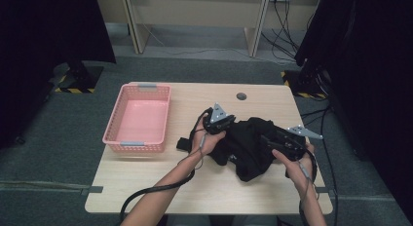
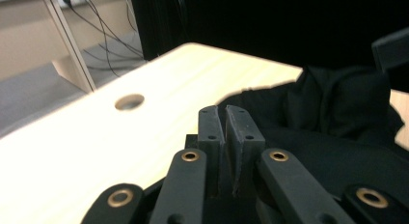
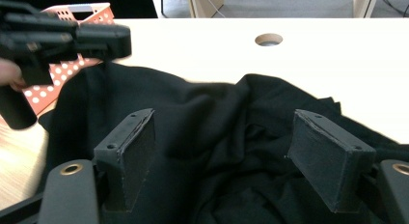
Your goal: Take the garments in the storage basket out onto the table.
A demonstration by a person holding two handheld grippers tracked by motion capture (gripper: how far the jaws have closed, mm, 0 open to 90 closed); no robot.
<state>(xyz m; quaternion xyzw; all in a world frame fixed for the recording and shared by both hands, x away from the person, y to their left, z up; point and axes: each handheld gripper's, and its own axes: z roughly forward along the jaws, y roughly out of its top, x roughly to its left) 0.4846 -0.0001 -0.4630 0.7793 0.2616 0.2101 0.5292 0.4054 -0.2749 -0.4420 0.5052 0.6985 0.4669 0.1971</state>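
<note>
Hovering over the middle of the table [image 1: 146, 187], both hand-held grippers work at a crumpled black garment [image 1: 248, 145] that lies in a heap right of centre, well apart from the pink basket [image 1: 139, 116] on the left side. The left gripper [image 1: 216, 120] sits at the garment's left edge; in the left gripper view its 2 jaws stand almost together, only a thin slit between the pads, and nothing shows caught in that slit, with the cloth [image 2: 337, 118] spread just beyond the tips. The right gripper [image 1: 287, 141] is down on the garment's right side. In the right gripper view its jaws stand wide apart, with folds of the black fabric [image 3: 217, 137] bunched between and below them, and neither pad presses on the cloth. The left gripper [image 3: 62, 38] shows there too, at the far left, above the basket's dotted wall [image 3: 53, 74]. A round cable hole [image 1: 241, 96] marks the table's far edge, beyond the garment.
</note>
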